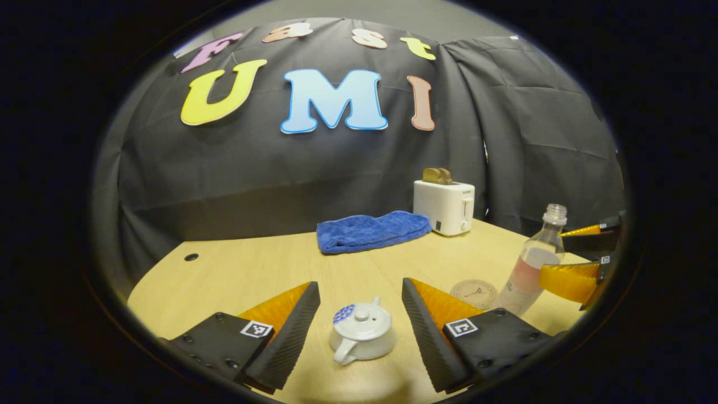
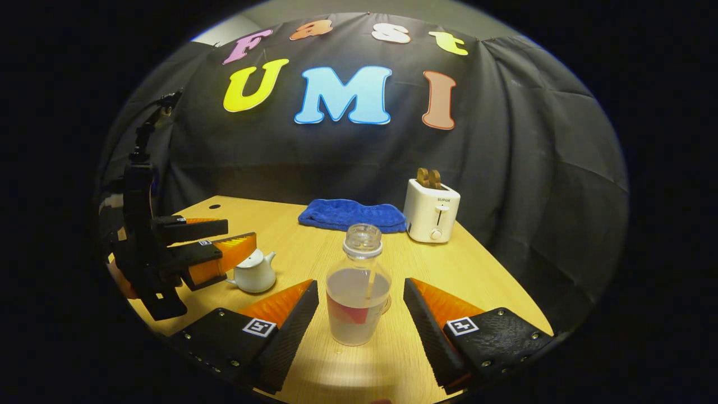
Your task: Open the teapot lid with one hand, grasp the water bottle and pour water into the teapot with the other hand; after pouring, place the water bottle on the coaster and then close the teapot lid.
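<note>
Left gripper (image 1: 360, 314) spread wide, fingers either side of the teapot (image 1: 362, 332) on the counter (image 1: 241, 269), not touching it; lid (image 1: 360, 317) on. Right gripper (image 2: 360, 314) also wide open, flanking the uncapped water bottle (image 2: 359, 292), which stands upright, roughly half full of clear water, ungripped. Coaster (image 1: 474, 293) lies just beside the bottle. Further back: blue towel (image 1: 370, 231), then toaster (image 1: 444, 206) with toast in its slots.

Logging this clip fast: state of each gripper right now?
Left gripper: open, fingers either side of the teapot, lid on, not touching.
Right gripper: open, water bottle standing between its fingers, not gripped.
</note>
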Demonstrator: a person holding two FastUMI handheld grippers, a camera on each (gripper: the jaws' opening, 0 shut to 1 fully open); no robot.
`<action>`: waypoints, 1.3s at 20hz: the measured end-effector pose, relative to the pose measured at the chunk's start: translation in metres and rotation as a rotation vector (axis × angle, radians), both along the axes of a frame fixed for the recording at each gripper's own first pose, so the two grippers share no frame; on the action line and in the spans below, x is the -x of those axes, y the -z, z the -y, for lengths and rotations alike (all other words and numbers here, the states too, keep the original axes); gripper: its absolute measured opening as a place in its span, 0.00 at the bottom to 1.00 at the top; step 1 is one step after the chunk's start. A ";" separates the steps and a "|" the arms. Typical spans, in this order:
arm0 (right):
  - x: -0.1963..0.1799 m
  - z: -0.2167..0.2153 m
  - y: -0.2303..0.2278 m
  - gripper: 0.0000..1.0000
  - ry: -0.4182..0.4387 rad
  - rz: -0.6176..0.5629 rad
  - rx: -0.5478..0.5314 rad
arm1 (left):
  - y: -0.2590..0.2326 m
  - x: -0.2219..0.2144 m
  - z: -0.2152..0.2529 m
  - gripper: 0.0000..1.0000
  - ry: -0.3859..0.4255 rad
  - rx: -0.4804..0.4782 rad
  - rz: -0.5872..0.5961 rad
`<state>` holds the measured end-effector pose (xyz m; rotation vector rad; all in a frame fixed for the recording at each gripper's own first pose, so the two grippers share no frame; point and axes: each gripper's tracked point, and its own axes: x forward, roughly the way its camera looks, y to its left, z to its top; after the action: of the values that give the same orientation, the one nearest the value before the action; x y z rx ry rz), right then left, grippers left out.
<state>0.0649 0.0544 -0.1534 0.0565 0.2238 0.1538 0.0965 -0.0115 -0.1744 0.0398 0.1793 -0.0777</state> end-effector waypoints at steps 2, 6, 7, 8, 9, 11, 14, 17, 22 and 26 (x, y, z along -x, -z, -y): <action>-0.003 -0.004 0.014 0.95 -0.004 -0.018 -0.009 | 0.007 -0.008 0.003 0.96 0.014 -0.005 0.005; -0.008 -0.009 0.033 0.95 -0.008 -0.051 -0.020 | 0.020 -0.014 0.011 0.95 0.042 -0.017 0.006; -0.009 -0.010 0.035 0.95 -0.006 -0.054 -0.015 | 0.024 -0.013 0.013 0.90 0.047 -0.017 0.001; -0.010 -0.011 0.038 0.95 -0.007 -0.059 -0.008 | 0.028 -0.012 0.012 0.90 0.049 -0.017 -0.001; -0.010 -0.010 0.040 0.95 -0.007 -0.065 -0.002 | 0.028 -0.012 0.010 0.90 0.042 -0.017 0.004; -0.010 -0.010 0.042 0.95 -0.007 -0.071 -0.001 | 0.028 -0.010 0.008 0.78 0.037 -0.002 0.015; -0.011 -0.010 0.045 0.95 -0.003 -0.079 0.000 | 0.028 -0.011 0.007 0.69 0.033 0.013 0.023; -0.012 -0.012 0.047 0.95 -0.006 -0.091 -0.015 | 0.029 -0.014 0.005 0.64 0.028 0.018 0.026; -0.015 -0.014 0.051 0.95 0.002 -0.101 -0.026 | 0.032 -0.013 -0.001 0.50 0.026 0.014 0.037; -0.016 -0.014 0.053 0.95 0.006 -0.107 -0.025 | 0.031 -0.016 0.000 0.33 0.037 0.023 0.044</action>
<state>0.0812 0.0686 -0.2066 0.0901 0.3282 0.1479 0.1122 -0.0115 -0.2055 0.0214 0.1338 -0.1161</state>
